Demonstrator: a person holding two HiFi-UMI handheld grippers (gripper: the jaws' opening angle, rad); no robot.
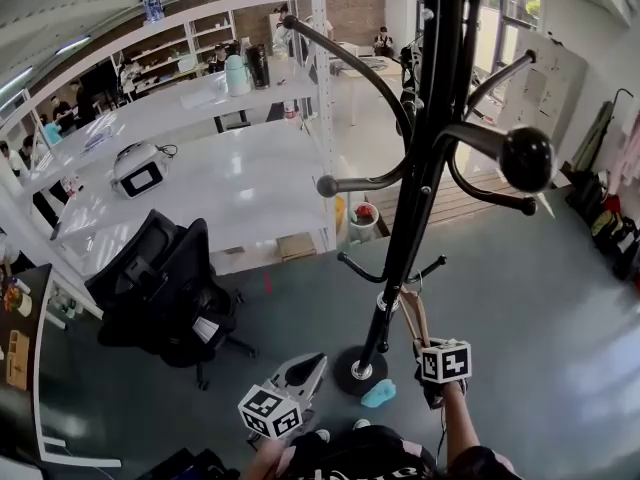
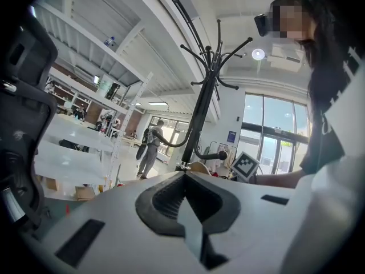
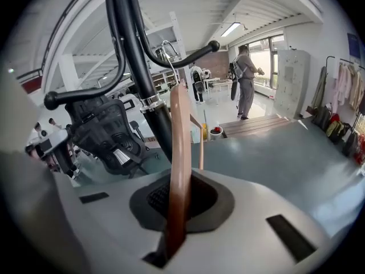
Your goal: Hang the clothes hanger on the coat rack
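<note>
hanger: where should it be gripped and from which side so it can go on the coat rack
Grip the flat wooden arm of the hanger, below its wire hook, coming from underneath, on the side away from the coat rack. The arm's flat faces suit the fingers, and the hook stays free on top. The right gripper holds it so.

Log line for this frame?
right gripper: shut on wooden hanger | left gripper: shut, empty | position: beside coat rack pole
</note>
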